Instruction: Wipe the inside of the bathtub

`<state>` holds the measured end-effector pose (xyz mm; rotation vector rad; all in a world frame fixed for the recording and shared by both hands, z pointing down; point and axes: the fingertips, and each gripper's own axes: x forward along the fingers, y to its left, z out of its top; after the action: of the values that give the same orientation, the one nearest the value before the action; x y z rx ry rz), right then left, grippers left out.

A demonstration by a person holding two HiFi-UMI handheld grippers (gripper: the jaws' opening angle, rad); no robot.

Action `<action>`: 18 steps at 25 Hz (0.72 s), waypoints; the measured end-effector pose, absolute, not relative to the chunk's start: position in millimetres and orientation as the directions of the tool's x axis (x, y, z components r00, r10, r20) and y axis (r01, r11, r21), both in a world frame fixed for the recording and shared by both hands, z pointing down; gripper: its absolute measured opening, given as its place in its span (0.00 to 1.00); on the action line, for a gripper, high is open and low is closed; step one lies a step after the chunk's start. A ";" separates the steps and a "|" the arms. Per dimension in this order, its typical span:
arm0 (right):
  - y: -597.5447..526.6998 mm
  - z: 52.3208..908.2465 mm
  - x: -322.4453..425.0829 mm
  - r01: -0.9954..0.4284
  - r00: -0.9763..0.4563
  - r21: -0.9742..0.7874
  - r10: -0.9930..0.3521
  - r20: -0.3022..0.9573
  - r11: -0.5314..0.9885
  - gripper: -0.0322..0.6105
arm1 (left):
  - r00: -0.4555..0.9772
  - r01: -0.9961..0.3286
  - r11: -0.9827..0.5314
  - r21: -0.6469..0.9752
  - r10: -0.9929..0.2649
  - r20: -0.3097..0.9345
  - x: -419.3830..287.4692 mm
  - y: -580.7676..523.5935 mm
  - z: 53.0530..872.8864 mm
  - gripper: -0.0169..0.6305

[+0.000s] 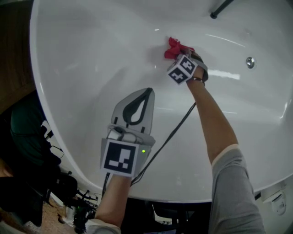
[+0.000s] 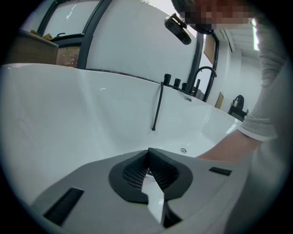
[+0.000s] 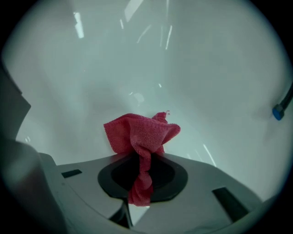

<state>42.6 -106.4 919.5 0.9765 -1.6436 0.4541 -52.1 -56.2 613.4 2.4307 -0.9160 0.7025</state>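
The white bathtub (image 1: 82,68) fills the head view. A red cloth (image 1: 175,47) is pressed against its inner wall near the top middle, and my right gripper (image 1: 181,54) is shut on it. In the right gripper view the red cloth (image 3: 139,137) bunches out past the closed jaws of the right gripper (image 3: 143,157) against the glossy tub wall (image 3: 151,68). My left gripper (image 1: 145,92) hovers lower in the tub, shut with nothing in it. In the left gripper view the left gripper (image 2: 149,152) has its tips meeting, pointed at the far tub wall.
An overflow fitting (image 1: 250,61) sits on the tub wall at the right. A black rod (image 1: 221,8) hangs in at the top; the black rod (image 2: 157,106) and black taps (image 2: 183,84) show on the far rim. A cable (image 1: 169,135) trails under the right forearm (image 1: 213,116).
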 end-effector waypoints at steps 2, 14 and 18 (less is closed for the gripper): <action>-130.0 918.8 42.0 -0.810 -0.027 0.187 -0.354 0.935 0.556 0.12 | 0.652 -0.697 -0.680 0.227 -0.469 0.595 -52.2 -56.4 612.4 0.03; -136.3 915.9 -35.8 -0.574 -0.119 0.260 -0.393 0.912 0.776 0.12 | 0.641 -0.712 -0.669 0.215 -0.493 0.589 -62.9 -58.2 613.1 0.03; -132.8 914.2 -50.7 -0.601 -0.166 0.207 -0.374 0.912 0.772 0.12 | 0.637 -0.722 -0.660 0.206 -0.518 0.571 -69.7 -62.0 603.0 0.03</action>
<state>-50.7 -132.8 914.2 0.7595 -1.7839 0.2387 -69.7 -62.0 603.0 2.4403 -0.9794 0.6641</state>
